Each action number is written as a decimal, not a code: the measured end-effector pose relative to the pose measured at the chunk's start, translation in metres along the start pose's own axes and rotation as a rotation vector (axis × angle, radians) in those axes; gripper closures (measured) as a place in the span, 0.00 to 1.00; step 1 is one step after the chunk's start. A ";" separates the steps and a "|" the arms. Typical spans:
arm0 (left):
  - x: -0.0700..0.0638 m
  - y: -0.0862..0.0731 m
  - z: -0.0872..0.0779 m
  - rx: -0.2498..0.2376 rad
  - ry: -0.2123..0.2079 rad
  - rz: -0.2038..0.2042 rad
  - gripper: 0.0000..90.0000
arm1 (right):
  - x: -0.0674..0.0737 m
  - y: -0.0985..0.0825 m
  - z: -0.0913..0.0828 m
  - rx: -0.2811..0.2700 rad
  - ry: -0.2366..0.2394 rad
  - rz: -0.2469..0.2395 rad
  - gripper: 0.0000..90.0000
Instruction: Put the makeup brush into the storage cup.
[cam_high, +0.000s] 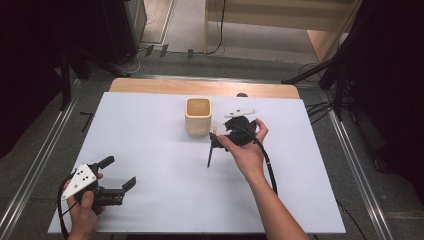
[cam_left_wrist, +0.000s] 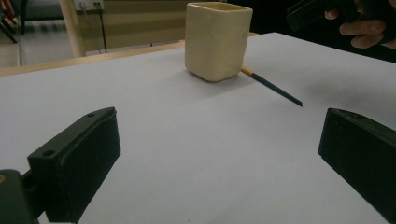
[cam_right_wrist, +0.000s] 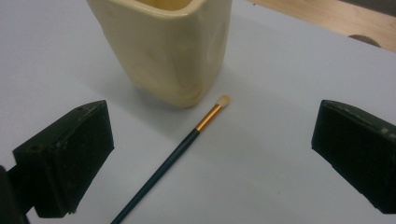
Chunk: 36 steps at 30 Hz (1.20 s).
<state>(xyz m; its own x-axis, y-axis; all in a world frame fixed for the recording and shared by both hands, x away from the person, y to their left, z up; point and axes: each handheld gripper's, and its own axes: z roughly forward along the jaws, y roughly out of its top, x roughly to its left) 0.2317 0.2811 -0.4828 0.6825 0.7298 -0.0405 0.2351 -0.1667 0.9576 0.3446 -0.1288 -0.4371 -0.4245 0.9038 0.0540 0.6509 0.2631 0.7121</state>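
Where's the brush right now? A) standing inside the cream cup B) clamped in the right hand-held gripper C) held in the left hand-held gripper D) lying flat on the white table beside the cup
D: the brush lies flat on the table, its pale tip close by the foot of the cup, between the open jaws of the right hand-held gripper, which touch nothing.

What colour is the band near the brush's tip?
Gold, on the brush; clearest in the right gripper view.

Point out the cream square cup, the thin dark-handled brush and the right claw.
Cream square ceramic cup (cam_right_wrist: 173, 51): right gripper view, front wall.
Thin dark-handled brush with gold ferrule (cam_right_wrist: 187, 142): right gripper view, upper handle.
Right claw (cam_right_wrist: 212, 163): right gripper view, midway between its open black jaws.
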 end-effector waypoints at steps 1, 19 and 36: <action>0.000 0.000 0.000 0.001 -0.001 -0.001 0.00 | 0.000 0.001 0.003 0.022 -0.001 -0.003 0.00; 0.002 -0.001 0.001 0.014 0.007 -0.008 0.00 | 0.010 0.011 0.028 0.190 -0.039 -0.026 0.15; 0.005 -0.001 0.001 0.020 0.011 -0.015 0.00 | 0.015 0.015 0.046 0.354 0.030 0.091 0.52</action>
<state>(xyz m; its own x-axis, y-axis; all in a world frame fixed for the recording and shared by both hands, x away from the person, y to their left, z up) 0.2352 0.2839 -0.4847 0.6713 0.7394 -0.0517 0.2589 -0.1684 0.9511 0.3767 -0.0954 -0.4572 -0.3700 0.9199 0.1302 0.8620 0.2877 0.4174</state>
